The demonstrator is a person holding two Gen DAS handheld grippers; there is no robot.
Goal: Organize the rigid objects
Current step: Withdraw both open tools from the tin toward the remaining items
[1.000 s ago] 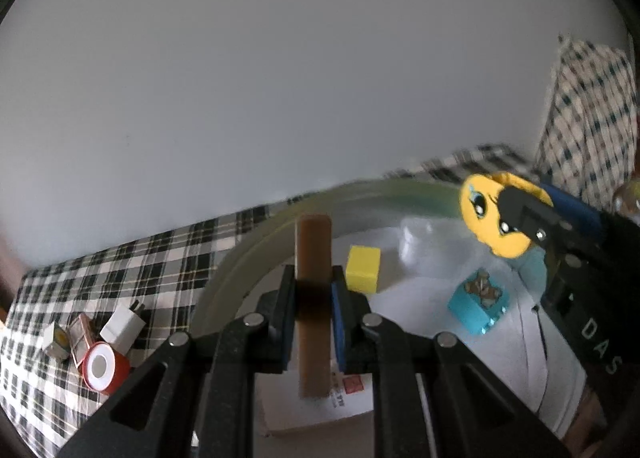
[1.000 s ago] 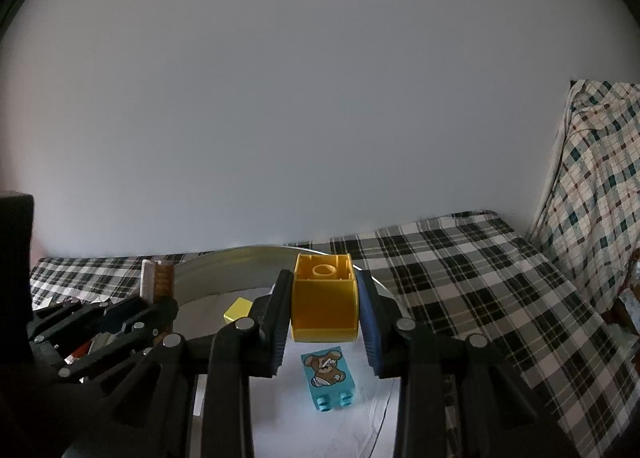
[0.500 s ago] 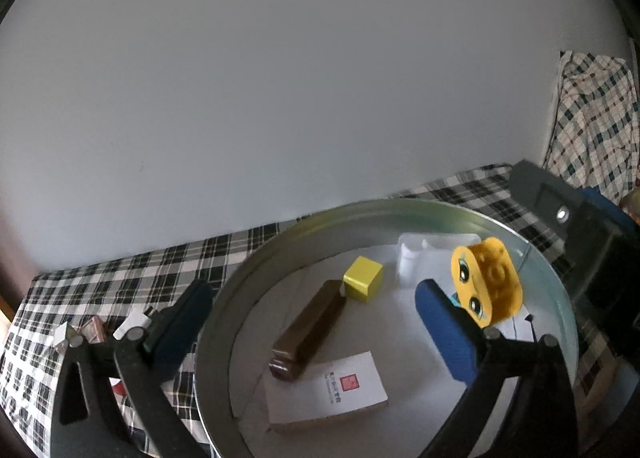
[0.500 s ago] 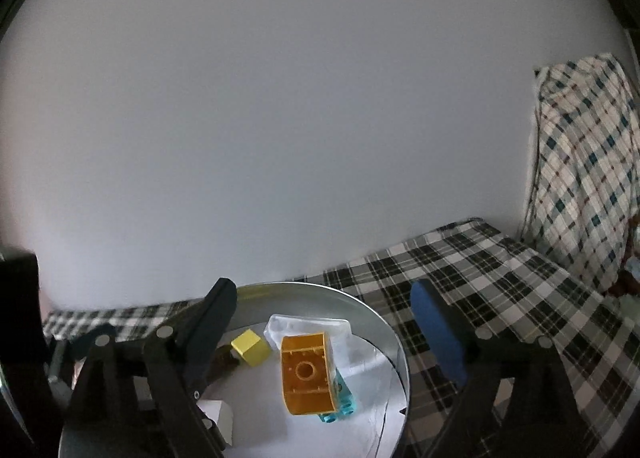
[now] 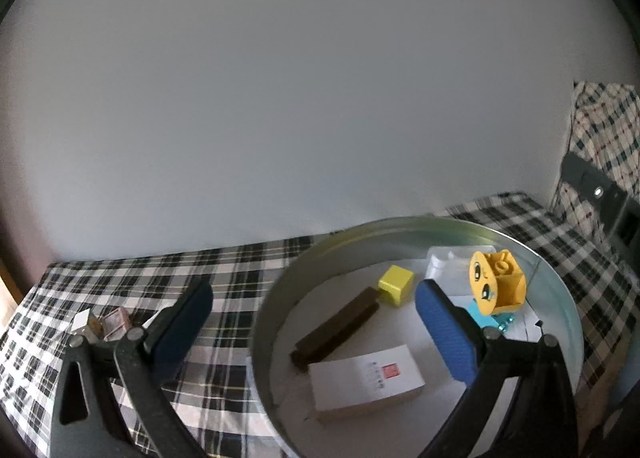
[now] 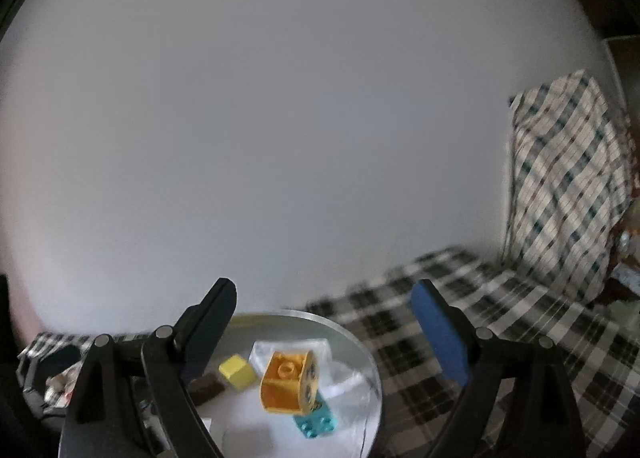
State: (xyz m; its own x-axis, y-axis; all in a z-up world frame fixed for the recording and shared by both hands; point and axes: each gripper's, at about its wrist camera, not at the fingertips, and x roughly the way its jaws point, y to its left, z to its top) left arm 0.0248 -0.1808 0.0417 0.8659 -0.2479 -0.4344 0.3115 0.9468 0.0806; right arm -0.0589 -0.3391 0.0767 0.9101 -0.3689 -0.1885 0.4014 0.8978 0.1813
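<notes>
In the round silver metal tin [image 5: 556, 290] lie a long brown wooden block [image 5: 340, 326], a small yellow cube [image 5: 396, 284], and an orange toy brick with cartoon eyes [image 5: 496, 286] on a blue brick [image 6: 316, 422]. A white card [image 5: 366, 380] has a red stamp, too small to read. Both the left gripper [image 5: 308, 322] and the right gripper [image 6: 324, 318] have their fingers spread wide, holding nothing.

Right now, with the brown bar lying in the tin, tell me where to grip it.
Grip the brown bar at mid-length, across its narrow width, coming from above. It lies flat and diagonal, so turn the fingers crosswise to it. Its near end touches the white box, its far end nears the yellow cube; the middle looks freest.
</notes>
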